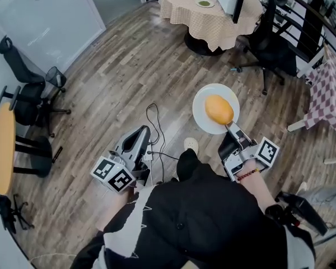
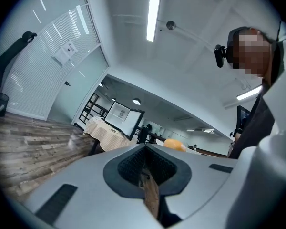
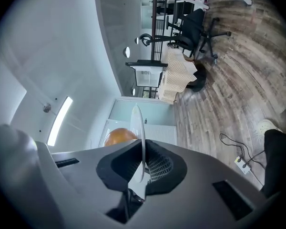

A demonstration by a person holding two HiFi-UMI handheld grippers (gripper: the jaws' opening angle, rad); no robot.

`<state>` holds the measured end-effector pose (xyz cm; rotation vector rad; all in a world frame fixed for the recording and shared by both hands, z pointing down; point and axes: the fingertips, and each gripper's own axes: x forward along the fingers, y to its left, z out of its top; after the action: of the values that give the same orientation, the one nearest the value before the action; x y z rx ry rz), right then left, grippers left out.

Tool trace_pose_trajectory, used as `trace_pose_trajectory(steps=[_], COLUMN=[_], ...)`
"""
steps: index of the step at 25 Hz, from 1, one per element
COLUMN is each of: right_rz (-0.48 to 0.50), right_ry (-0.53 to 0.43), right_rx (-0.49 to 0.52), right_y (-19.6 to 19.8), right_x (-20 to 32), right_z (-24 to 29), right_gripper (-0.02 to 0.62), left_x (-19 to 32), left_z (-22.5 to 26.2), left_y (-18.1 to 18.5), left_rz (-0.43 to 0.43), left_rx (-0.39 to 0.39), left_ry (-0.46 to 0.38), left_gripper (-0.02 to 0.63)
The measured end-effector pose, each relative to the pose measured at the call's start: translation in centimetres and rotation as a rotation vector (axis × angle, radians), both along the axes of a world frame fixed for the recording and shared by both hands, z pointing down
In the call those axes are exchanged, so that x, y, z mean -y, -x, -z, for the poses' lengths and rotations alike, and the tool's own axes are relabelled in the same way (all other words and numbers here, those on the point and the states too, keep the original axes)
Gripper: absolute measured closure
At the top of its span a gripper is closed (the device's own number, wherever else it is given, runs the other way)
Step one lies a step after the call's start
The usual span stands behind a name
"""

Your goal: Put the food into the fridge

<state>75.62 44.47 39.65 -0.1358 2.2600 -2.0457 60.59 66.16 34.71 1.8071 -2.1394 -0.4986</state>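
a person stands on a wooden floor (image 1: pixel 129 66), the right gripper (image 1: pixel 231 126) clamped on the near rim of a white plate (image 1: pixel 201 114) that carries an orange-yellow piece of food (image 1: pixel 219 109); the right gripper view shows the plate edge-on between the pressed pads (image 3: pixel 155 168). the left gripper (image 1: pixel 141 132) is closed and empty, level beside the person's body, over a black cable (image 1: pixel 154 119) that trails across the boards. bare floor stretches ahead to a round table in a checked cloth (image 1: pixel 204 18); an office chair (image 1: pixel 269 46) stands just to that table's right, and black chairs (image 1: pixel 25 97) line the left wall
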Motion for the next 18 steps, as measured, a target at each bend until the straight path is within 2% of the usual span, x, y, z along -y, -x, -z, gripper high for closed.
trace_pose_trajectory(steps=[3, 7, 12, 18], right_rz=[-0.006, -0.003, 0.009, 0.037], right_ry=[0.034, 0.034, 0.009, -0.021], right_rx=[-0.007, -0.014, 0.020, 0.029], right_y=[2.3, 6.3, 12.0, 19.1], right_x=[1.4, 4.7, 10.9, 18.7], right_z=[-0.9, -1.3, -0.3, 1.2], right_gripper=[0.571, 0.571, 0.571, 0.571], left_x=[1.4, 4.8, 11.0, 18.1], left_z=[-0.1, 0.5, 1.0, 2.0], left_y=[2.2, 5.7, 10.8, 17.0], left_rz=[0.025, 0.019, 0.009, 0.036], left_rx=[0.006, 0.017, 0.040, 0.054], left_ry=[-0.016, -0.034, -0.041, -0.056], left_gripper=[0.592, 0.591, 0.591, 0.592])
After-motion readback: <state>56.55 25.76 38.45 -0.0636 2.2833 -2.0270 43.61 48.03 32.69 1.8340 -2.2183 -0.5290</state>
